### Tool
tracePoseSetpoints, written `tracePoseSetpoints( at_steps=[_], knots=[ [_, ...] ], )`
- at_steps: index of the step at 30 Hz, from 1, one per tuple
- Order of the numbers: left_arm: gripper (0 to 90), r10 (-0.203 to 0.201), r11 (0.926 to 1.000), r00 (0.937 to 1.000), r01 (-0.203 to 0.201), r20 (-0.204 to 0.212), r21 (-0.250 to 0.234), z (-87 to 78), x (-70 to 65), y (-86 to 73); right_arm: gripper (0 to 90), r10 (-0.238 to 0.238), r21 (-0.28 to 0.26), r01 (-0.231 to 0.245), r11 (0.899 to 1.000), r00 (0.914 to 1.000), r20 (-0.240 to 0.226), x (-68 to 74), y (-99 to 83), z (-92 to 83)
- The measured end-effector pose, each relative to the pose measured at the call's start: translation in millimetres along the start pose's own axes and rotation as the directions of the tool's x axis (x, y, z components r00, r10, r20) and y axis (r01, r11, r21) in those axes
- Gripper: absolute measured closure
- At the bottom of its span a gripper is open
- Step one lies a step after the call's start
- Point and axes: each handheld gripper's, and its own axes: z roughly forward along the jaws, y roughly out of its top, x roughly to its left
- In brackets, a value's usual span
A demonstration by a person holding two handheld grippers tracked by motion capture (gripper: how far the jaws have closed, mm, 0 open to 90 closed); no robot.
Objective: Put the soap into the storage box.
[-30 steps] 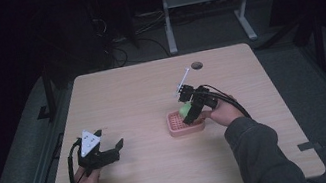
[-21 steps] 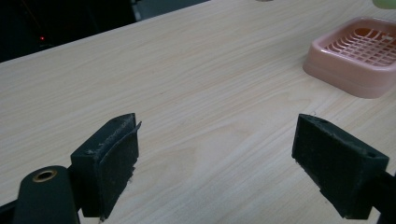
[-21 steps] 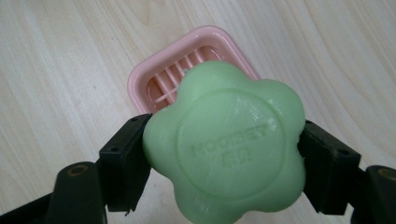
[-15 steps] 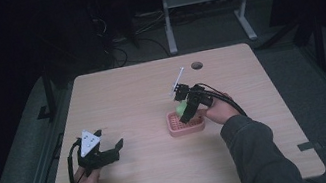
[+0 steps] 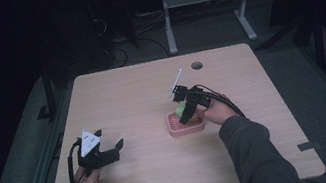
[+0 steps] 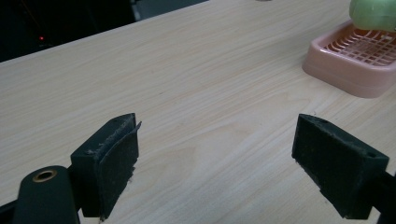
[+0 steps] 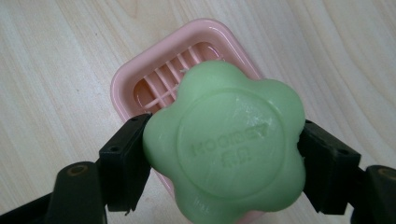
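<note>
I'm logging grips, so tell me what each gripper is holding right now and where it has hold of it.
The right gripper clamps the green flower-shaped soap by two opposite edges, above the pink soap dish. The left gripper is open, holding nothing.

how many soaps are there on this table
1: a green flower-shaped soap, gripped in the right tongs just above the pink soap dish. Nothing suggests another is hidden.

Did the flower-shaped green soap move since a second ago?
Yes. The flower-shaped green soap, clamped in the right gripper, edged slightly left over the pink slatted soap dish.
</note>
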Motion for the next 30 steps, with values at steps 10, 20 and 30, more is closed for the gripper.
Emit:
tracePoseSetpoints(
  at_steps=[10,20,30],
  knots=[
    [14.5,-0.002,1.0000,1.0000,0.002,0.002,0.000,0.1,-0.5,-0.1,25.7,0.007,0.023,-0.006,1.000,0.9999,-0.016,1.0,0.8,9.3],
    [14.4,-0.002,1.0000,1.0000,0.002,0.002,-0.001,0.0,-0.1,-0.1,25.6,0.006,0.041,-0.006,0.999,0.9998,-0.019,1.8,1.4,13.7],
    [14.5,-0.002,1.0000,1.0000,0.002,0.000,-0.001,0.0,0.1,-0.1,25.6,0.007,0.049,-0.007,0.999,0.9999,-0.012,1.8,1.9,16.1]
  ],
)
